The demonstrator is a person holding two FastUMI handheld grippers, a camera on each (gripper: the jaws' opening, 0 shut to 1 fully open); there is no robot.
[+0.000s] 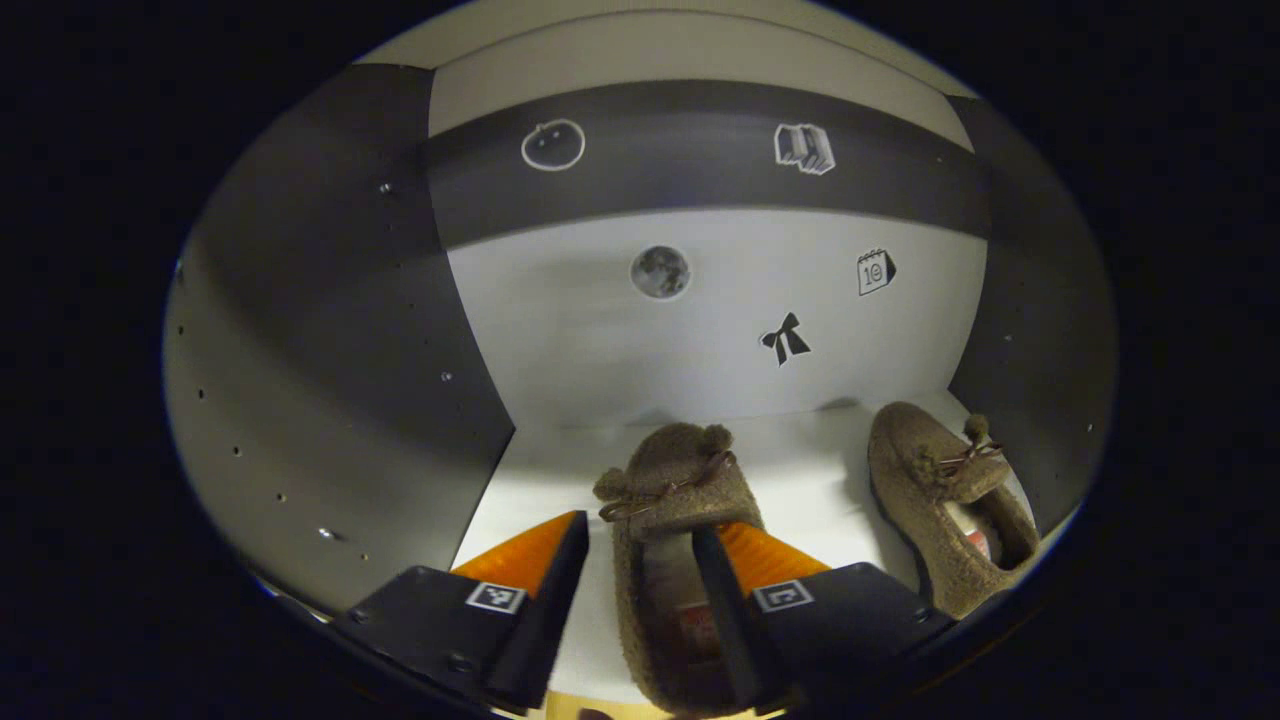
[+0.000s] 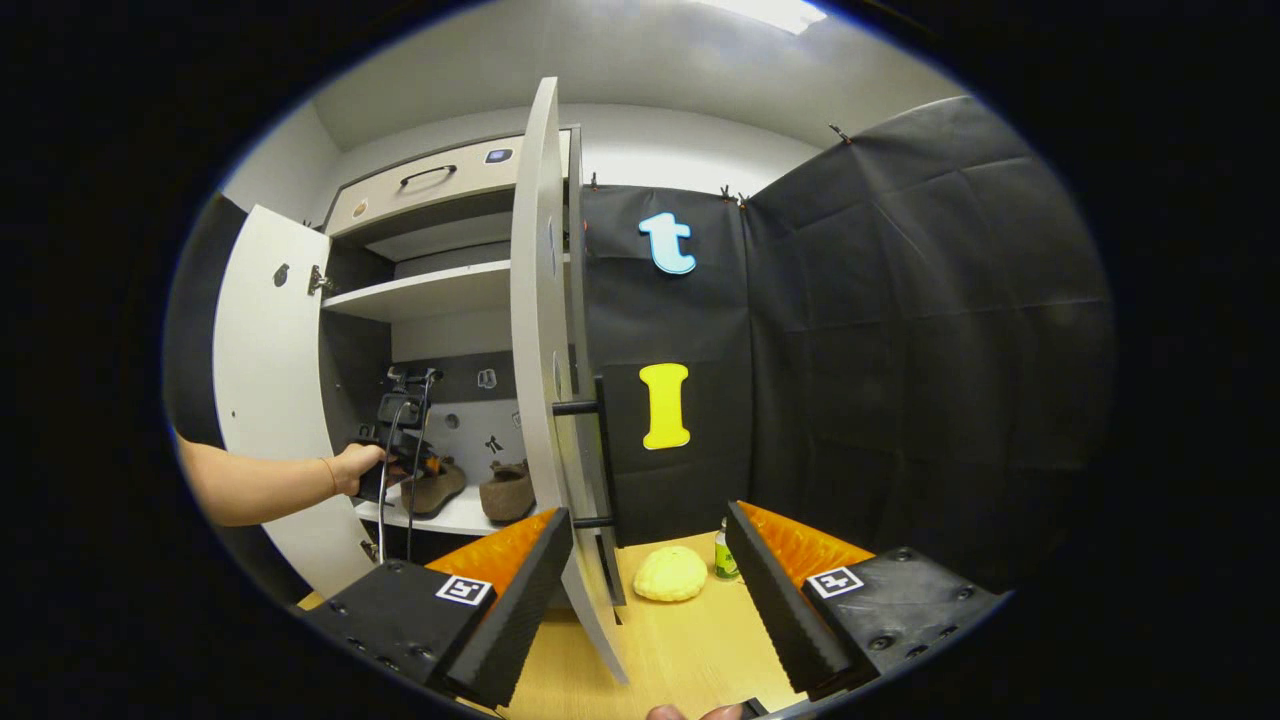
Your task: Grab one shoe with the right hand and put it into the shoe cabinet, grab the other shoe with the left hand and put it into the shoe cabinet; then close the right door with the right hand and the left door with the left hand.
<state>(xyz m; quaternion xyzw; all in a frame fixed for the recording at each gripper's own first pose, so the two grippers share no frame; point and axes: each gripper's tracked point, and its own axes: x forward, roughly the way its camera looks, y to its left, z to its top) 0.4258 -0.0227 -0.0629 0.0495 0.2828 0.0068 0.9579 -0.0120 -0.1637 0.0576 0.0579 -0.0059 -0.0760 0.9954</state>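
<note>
My left claw (image 1: 640,560) stands apart around the heel of one shoe (image 1: 672,520) on the cabinet shelf (image 1: 810,470). The other shoe (image 1: 940,500) lies to its right. My right claw (image 2: 650,560) is apart too.

This is a staged recording booth got up as a household corner, not a lived-in home. Ahead and to the left of the right gripper stands a white shoe cabinet (image 2: 440,290) with both doors open, shelves and a handled drawer (image 2: 425,190) on top, set on a pale wooden table (image 2: 690,650). Black cloth (image 2: 900,330) hangs as the wall straight ahead. Small picture stickers (image 1: 785,338) dot the cabinet's back panel beyond the left gripper, like markers.
</note>
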